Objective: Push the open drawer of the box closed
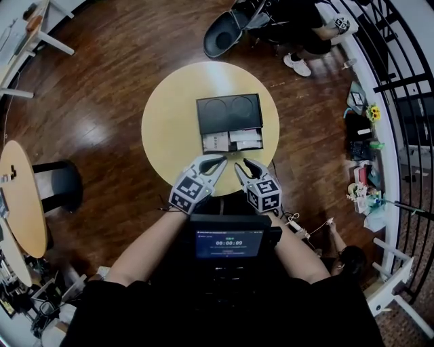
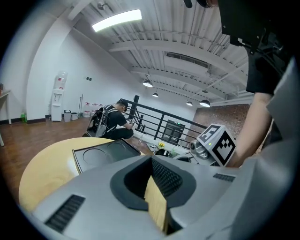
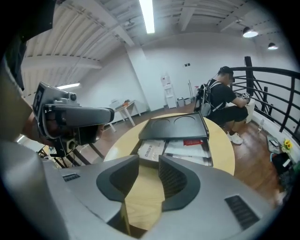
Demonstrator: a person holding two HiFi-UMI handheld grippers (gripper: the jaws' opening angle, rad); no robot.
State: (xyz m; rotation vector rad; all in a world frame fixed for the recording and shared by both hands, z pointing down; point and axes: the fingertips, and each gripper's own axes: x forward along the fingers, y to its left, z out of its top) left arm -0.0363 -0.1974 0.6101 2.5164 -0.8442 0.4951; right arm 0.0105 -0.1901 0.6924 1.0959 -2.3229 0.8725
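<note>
Drawer (image 3: pixel 208 153) open, papers (image 3: pixel 185 149) inside
Seen at 12 o'clock past spread right fingers (image 3: pixel 176 180); left gripper view shows box top (image 2: pixel 105 154) only, left fingers (image 2: pixel 165 179) closed.

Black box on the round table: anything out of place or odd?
Only the drawer of the flat black box: it stands pulled out toward the person, white papers exposed inside. Nothing spilled or askew on the round wooden table.

Dark wood floor (image 1: pixel 108 88), black railing (image 1: pixel 397 61), ceiling striplight (image 3: pixel 146 14)
</note>
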